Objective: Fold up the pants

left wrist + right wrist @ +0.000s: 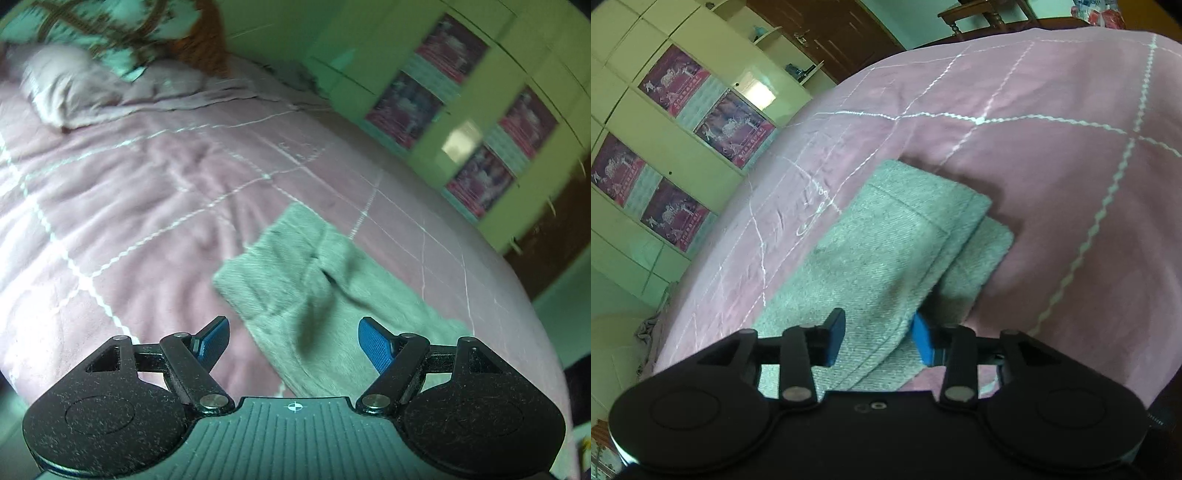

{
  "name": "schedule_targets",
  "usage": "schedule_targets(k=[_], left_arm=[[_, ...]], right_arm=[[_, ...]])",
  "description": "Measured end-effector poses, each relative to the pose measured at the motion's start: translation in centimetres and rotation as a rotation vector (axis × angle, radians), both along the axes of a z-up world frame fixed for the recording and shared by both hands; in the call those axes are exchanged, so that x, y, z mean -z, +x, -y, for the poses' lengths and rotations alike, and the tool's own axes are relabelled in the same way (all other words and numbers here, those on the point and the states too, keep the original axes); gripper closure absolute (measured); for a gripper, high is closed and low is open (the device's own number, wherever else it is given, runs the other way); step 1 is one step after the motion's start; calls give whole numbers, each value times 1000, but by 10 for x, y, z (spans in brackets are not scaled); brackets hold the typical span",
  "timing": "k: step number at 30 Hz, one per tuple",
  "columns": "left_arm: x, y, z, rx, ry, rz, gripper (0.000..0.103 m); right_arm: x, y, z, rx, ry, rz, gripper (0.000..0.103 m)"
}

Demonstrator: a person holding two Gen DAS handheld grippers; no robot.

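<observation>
We hover over the pink quilted bedspread with white zigzag stitching in a grid (140,206), and there on it lie the grey-green soft knit pants (886,251), already doubled over into a long stack, lying near the rounded edge of the bed that faces the cupboards. In the right wrist view the upper layer ends in a stitched hem, and a lower layer sticks out just past it toward the middle of the bed.

Our right gripper (879,338) sits low over the near end of that stack. Its jaws stand partly apart, blue pads to either side of the top layer's edge, and the pads do not appear to press on the cloth. Our left gripper (293,345) hangs above the other end of the pants (314,280), jaws spread wide with nothing between the blue pads; that view is smeared with blur.

Beyond the bed stands the pale green glossy cupboard wall (639,48), its doors set with dark red picture panels (674,81); there seem to be pale figures and a line of writing on each, too small and blurred for us to read. At the head of the bed rests a pale pink crumpled pillow (62,88). A dark brown wooden door (827,33) shows behind the cupboards.
</observation>
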State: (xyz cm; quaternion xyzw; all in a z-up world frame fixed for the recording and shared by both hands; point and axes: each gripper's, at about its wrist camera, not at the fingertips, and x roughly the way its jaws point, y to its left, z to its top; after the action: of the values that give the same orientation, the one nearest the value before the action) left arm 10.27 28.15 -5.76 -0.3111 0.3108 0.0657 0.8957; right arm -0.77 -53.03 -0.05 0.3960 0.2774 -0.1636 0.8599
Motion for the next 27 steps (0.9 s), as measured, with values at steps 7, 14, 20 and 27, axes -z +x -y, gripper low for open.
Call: schedule_targets(k=[7, 14, 20, 27], left_arm=[[3, 35, 0, 9, -10, -26, 83], [16, 59, 4, 102, -69, -58, 82], [-12, 60, -9, 81, -77, 114, 93], [27, 83, -18, 149, -9, -60, 92]], right_arm=[[-1, 3, -9, -3, -2, -1, 62], [6, 7, -10, -7, -11, -6, 58], [0, 6, -14, -20, -51, -16, 97], [7, 4, -11, -27, -20, -46, 97]])
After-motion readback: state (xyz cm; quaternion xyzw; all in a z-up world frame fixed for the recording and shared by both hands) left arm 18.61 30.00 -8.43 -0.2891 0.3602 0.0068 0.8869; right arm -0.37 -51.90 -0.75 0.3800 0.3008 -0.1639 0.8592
